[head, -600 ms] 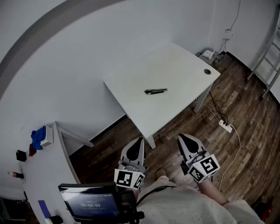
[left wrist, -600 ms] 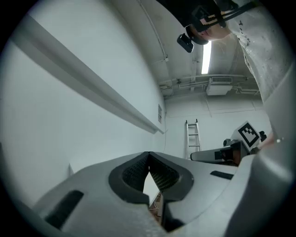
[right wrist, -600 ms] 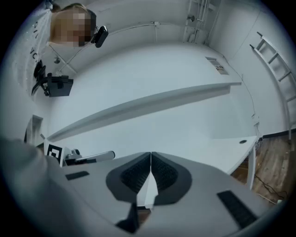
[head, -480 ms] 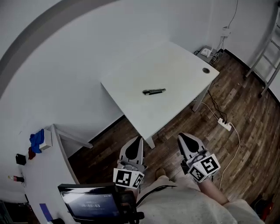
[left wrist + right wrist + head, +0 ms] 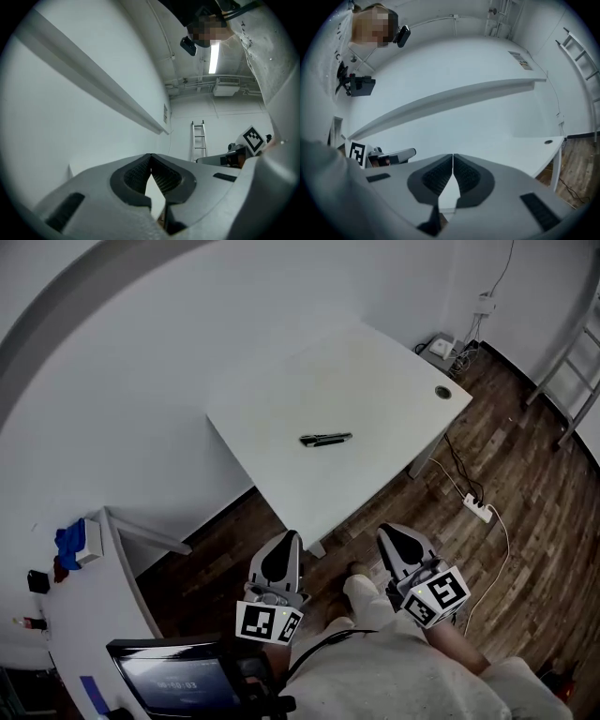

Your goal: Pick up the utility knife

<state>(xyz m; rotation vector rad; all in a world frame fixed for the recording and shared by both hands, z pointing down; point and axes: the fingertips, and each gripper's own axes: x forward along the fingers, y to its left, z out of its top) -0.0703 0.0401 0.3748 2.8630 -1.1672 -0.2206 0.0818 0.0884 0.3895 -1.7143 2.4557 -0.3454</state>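
A dark utility knife [image 5: 325, 439] lies flat near the middle of the white table [image 5: 281, 409] in the head view. Both grippers hang well short of the table, over the wooden floor near the person's body. My left gripper [image 5: 285, 542] [image 5: 150, 158] is shut, its tips meeting with nothing between them. My right gripper [image 5: 391, 535] [image 5: 453, 156] is shut and empty too. The knife does not show in either gripper view; the right gripper view catches only the table's edge [image 5: 543, 150].
A power strip [image 5: 475, 508] with cables lies on the floor right of the table. A ladder [image 5: 572, 371] leans at the far right. A second white surface [image 5: 84, 606] with small objects and a screen [image 5: 178, 681] sits at the lower left.
The view has shifted slightly: the table and knife sit a little further left and lower in the picture. Both grippers stay shut near the body.
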